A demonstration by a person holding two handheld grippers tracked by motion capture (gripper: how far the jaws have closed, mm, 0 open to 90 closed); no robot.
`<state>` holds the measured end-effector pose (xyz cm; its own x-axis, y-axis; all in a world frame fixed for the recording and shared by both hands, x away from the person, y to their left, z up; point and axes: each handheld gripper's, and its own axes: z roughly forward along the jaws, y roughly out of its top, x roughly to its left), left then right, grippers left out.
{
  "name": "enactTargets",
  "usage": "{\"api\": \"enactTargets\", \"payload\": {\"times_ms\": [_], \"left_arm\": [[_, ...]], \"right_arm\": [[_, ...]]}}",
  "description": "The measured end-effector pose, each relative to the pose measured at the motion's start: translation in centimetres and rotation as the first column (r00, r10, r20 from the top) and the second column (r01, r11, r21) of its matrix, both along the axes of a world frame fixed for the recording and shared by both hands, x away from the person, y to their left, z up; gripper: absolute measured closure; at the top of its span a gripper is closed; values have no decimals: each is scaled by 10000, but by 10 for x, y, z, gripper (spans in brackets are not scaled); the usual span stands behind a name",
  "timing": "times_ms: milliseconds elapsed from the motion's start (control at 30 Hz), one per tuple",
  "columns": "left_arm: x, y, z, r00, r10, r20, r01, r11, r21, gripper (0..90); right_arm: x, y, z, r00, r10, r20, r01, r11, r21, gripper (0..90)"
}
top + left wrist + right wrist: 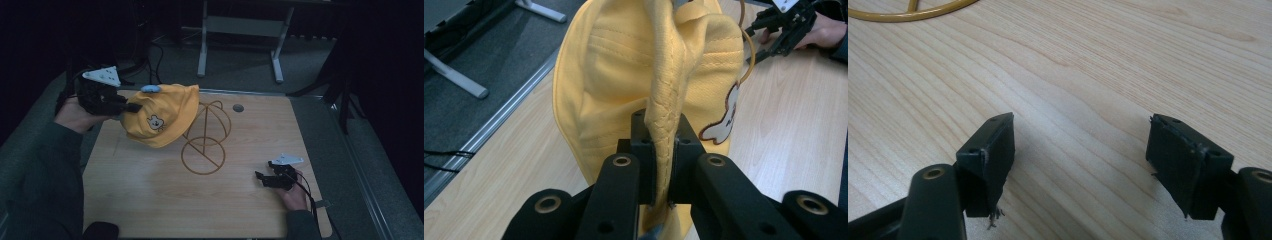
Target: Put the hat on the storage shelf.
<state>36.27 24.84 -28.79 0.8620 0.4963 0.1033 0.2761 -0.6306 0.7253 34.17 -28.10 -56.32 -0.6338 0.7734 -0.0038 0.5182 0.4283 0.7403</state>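
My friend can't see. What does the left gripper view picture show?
The left gripper is pinching a fold of a yellow hat between its two black jaws. A bear patch shows on the hat's side, above a wooden table. The right gripper is far off.

The high view looks forward and down over the whole counter (150, 200); both gripper views sit close and low — all share its wood.
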Motion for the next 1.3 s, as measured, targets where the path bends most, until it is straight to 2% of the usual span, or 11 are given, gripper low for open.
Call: {"api": "enactTargets", "payload": {"times_ms": [267,467,867,1200,1300], "left_arm": [[3,-10,3,9998,-215,-20,214,9998,-45,847],[8,-24,5,9996,-292,-17,292,9995,133,845],[19,-50,2,9995,-305,-3,305,9995,78,840],[31,-86,1,9991,-429,12,429,9989,205,826],[33,-98,0,9988,-483,113,478,9980,412,822]], "right_arm": [[0,0,0,10000,2,8,-2,10000,-3,275],[0,0,0,10000,3,0,-3,10000,1,274],[0,0,0,10000,2,1,-2,10000,0,274],[0,0,0,10000,8,-6,-8,10000,1,272],[0,0,0,10000,10,-4,-10,10000,1,273]]}}
